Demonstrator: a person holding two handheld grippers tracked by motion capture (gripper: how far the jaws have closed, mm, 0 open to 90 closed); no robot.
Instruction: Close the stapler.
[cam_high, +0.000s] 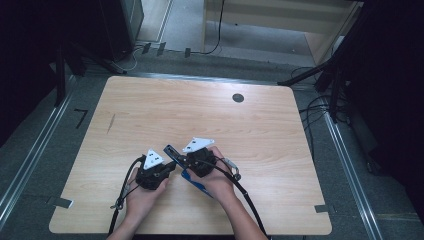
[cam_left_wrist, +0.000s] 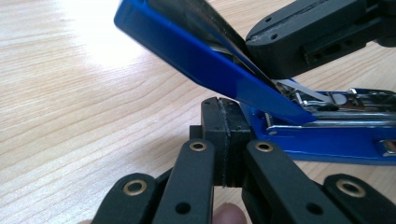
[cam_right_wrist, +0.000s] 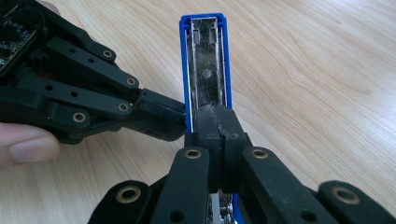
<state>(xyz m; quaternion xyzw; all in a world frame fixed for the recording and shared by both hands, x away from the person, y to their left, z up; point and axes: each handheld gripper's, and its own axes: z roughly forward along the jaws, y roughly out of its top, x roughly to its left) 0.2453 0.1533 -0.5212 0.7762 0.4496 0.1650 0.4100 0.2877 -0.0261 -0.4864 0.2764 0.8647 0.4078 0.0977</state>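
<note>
Both pairs of black jaws are pressed together with no gap between their pads, and neither pair grips anything. Nearest the person, two hands come in over the near edge of the counter (cam_high: 150, 100), a pale wooden top, each holding a gripper. The left gripper (cam_high: 172, 166) lies low, its closed tips pointing toward the blue stapler (cam_high: 192, 180), which sits on the counter a little nearer the near edge than the middle.

From the left gripper view, those closed tips touch, or very nearly touch, the stapler's lower body just under its raised lid (cam_left_wrist: 205, 60). This looks like a bracing hold, meant to keep the base from sliding. The stapler is hinged open: its blue lid slants up and away, and the metal staple channel (cam_left_wrist: 327, 100) lies bare below it.

Above that, the right gripper (cam_high: 189, 161) rests its closed tips on the inside of the opened lid. In the right gripper view the lid's metal lining (cam_right_wrist: 205, 60) runs straight ahead of the tips, with the left gripper (cam_right_wrist: 180, 122) pushing in from the side. My reading is that the right gripper is propping the lid open.

Farther off, a small dark round spot (cam_high: 238, 97) marks the counter near its far edge.
</note>
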